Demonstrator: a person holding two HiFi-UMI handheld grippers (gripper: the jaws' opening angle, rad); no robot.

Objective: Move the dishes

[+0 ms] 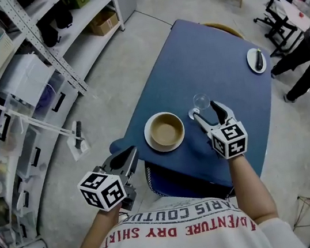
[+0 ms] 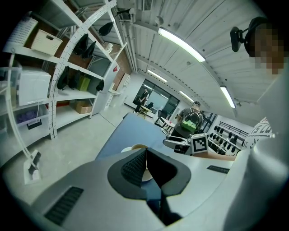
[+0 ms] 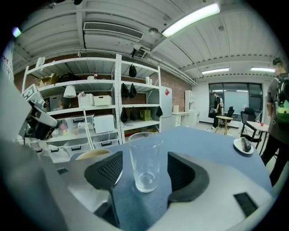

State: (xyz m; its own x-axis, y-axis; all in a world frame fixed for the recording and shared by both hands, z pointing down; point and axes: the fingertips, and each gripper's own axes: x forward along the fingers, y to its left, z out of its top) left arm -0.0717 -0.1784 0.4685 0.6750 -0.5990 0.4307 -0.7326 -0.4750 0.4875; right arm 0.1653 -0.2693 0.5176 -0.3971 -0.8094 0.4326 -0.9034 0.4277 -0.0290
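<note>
At the right gripper (image 1: 206,112): brackets the clear glass (image 1: 201,101) with jaws spread, with gaps on both sides and no pinch yet. At the left gripper (image 1: 126,157): hangs off the near-left edge of the blue worktop (image 1: 208,53), jaws pressed together on nothing.

Likely trouble from here, as a judgement only:
- Could tip the glass by closing off-centre, through first contact from a single jaw against a tall, light, upright thing.
- Could lose it in the lift by squeezing the smooth wall too softly or too close to the rim.
- Could clip the bowl (image 1: 165,130) just to the left during a lift or swing, and shove bowl and plate toward the near edge, already close by.
- Could strike the right gripper by bringing the left one in blind.

Counted: one glass, upright on the worktop. One tan bowl. Two white plates: one (image 1: 152,142) under the bowl, the other (image 1: 252,65) well apart at the far right edge. One dark thing (image 1: 258,60) on that far plate, too small to name. Two grippers.
</note>
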